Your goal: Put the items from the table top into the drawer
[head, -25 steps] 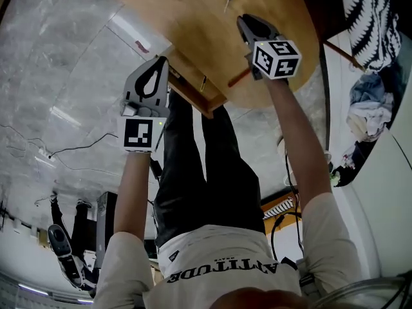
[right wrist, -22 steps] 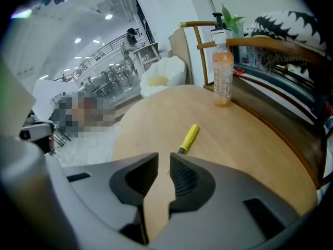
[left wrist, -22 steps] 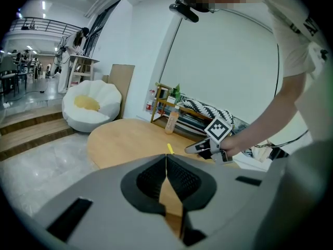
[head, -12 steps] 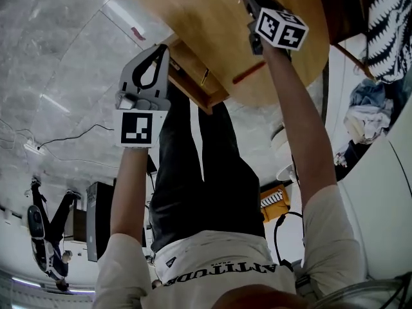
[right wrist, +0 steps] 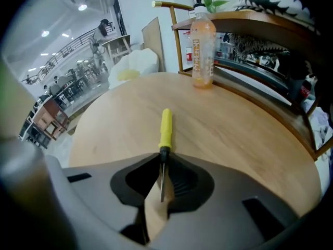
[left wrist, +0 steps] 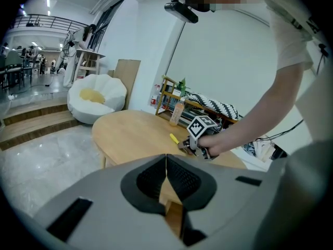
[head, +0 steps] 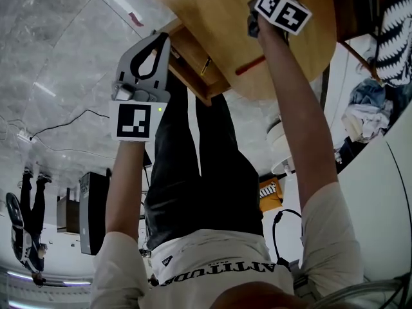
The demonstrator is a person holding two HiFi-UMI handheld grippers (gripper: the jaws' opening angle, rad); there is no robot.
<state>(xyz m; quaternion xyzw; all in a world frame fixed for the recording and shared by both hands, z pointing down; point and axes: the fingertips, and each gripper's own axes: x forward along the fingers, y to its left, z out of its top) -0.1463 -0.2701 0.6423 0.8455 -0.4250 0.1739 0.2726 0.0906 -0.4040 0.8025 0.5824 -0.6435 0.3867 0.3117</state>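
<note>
head view: looking steeply down onto table (head: pixel 219 24) | left gripper view: facing across it from its edge | right gripper view: looking close along it | shared: the table

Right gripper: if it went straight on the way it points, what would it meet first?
The yellow screwdriver: its shaft already sits between the jaws of the right gripper, which have just been closing. Right beneath lies the table top, probably next.
</note>
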